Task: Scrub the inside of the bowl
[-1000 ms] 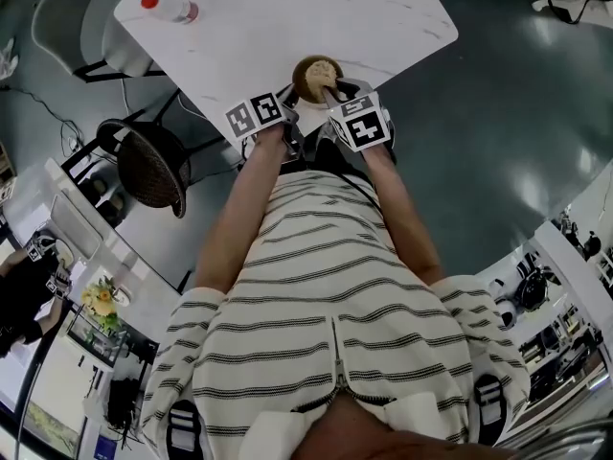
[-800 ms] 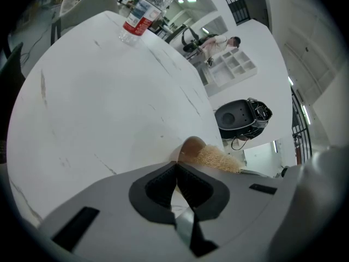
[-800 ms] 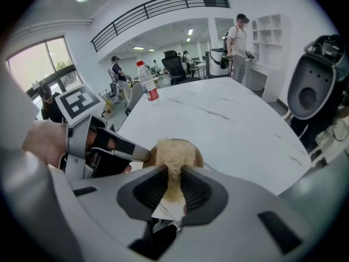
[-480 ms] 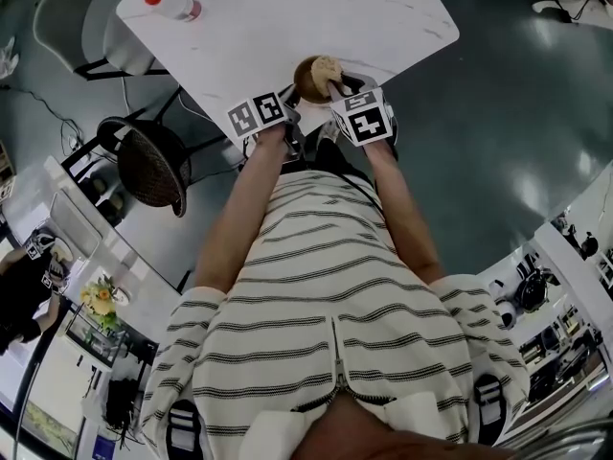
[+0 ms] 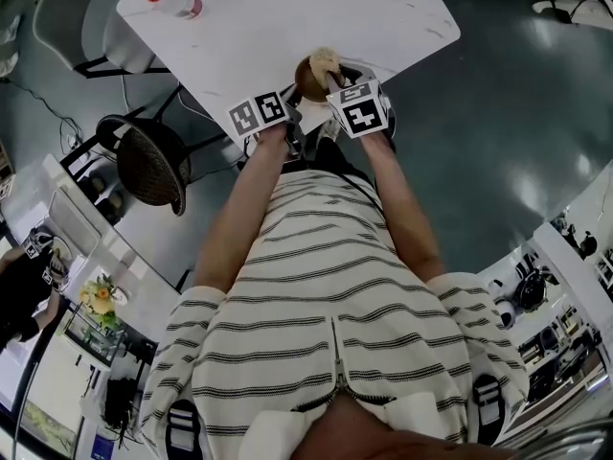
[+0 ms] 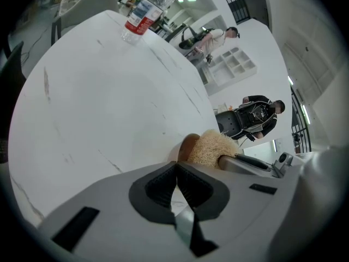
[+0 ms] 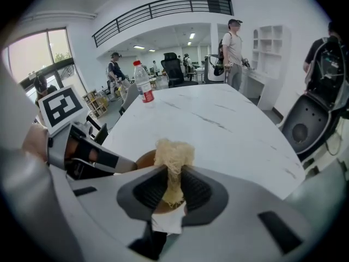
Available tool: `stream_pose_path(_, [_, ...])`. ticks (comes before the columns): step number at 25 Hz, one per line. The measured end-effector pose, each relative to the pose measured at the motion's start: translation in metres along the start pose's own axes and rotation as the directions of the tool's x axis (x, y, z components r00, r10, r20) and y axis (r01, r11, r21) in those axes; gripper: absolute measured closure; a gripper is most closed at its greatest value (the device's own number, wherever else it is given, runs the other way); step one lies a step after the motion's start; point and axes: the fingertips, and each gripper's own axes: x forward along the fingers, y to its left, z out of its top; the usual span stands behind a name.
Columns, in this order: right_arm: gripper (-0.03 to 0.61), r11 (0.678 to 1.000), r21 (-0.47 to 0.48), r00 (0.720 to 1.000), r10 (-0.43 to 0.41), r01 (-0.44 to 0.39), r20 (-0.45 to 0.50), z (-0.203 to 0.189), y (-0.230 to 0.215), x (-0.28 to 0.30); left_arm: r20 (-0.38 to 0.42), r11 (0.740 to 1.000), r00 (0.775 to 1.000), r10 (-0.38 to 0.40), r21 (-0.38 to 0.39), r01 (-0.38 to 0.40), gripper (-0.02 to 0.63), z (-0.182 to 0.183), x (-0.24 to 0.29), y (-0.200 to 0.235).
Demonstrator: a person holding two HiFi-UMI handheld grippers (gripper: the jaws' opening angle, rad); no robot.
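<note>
Head view | bowl [image 5: 307, 80] near table [image 5: 287, 17] edge | right tool [image 7: 173, 174] grips scrubber [image 7: 173, 153] | left tool [image 6: 175, 171] closed

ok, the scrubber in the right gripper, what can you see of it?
The scrubber is a pale, straw-coloured wad of coarse fibre. The right gripper is shut on its lower part; a frayed tuft sticks out past the jaws. It sits over the brown bowl near the table edge; contact with the bowl is unclear.

Brown bowl [image 5: 308, 82], straw-pale scrubber [image 7: 173, 153] (white marbled table [image 5: 287, 17]).
</note>
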Motion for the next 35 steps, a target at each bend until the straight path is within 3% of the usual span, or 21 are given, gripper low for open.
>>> stream_pose_path(13, [0.497, 0.997, 0.056, 0.998, 0.056, -0.058, 0.036, 0.008, 0.014, 0.01, 0.009, 1.0, 1.0, 0.0, 0.002, 0.0, 0.606, -0.001, -0.002, 0.0])
stream_pose_path(26, [0.497, 0.991, -0.046, 0.992, 0.126, -0.126, 0.006, 0.0, 0.036, 0.015, 0.015, 1.0, 1.0, 0.012, -0.009, -0.012, 0.606, -0.002, 0.002, 0.0])
stream_pose_path(35, [0.497, 0.992, -0.026, 0.992, 0.125, -0.126, -0.01, -0.01, 0.036, 0.007, 0.011, 1.0, 1.0, 0.015, -0.009, -0.015, 0.606, -0.005, 0.004, -0.001])
